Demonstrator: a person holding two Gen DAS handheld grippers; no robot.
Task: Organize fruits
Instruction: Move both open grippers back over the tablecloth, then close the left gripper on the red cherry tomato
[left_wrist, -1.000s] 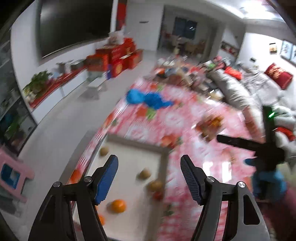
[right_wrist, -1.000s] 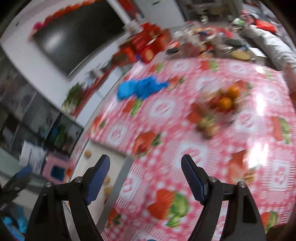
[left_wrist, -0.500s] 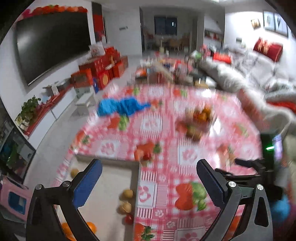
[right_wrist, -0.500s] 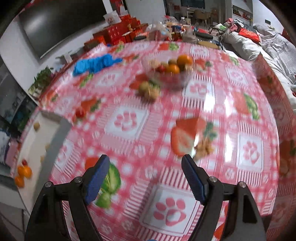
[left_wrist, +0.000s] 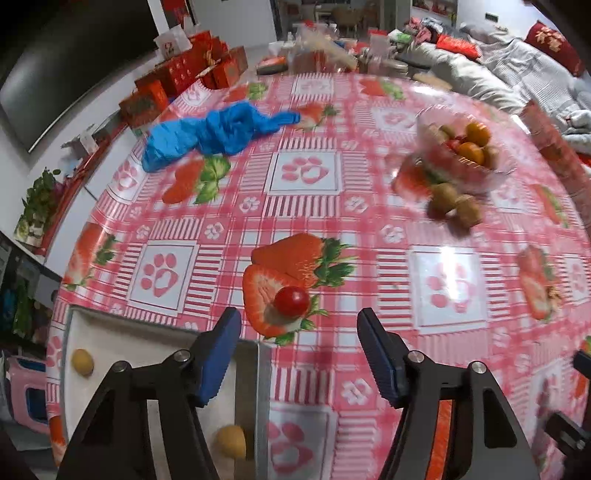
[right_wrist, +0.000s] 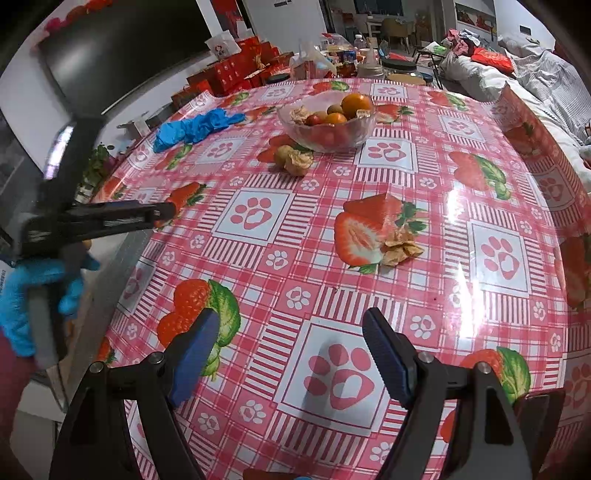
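A red cherry tomato (left_wrist: 291, 301) lies on the strawberry-print tablecloth just beyond the tips of my left gripper (left_wrist: 298, 321). Its jaws are closing with nothing between them. Under its left finger is a white tray (left_wrist: 140, 350) holding small yellow fruits (left_wrist: 82, 362). A glass bowl (right_wrist: 327, 122) of oranges and kiwis stands at the far side, with two husked berries (right_wrist: 295, 158) in front of it. My right gripper (right_wrist: 291, 319) hangs open over bare cloth, holding nothing.
A heap of blue gloves (left_wrist: 218, 133) lies at the table's far left. Dry husk scraps (right_wrist: 400, 249) sit mid-table. A blue-gloved hand (right_wrist: 22, 295) holds the left gripper at the table's left edge. Red boxes and a sofa lie beyond the table.
My left gripper swung from above the tray down to the table; its jaws widened, then narrowed, and the cherry tomato now lies before them. The right gripper sank toward the cloth, still open.
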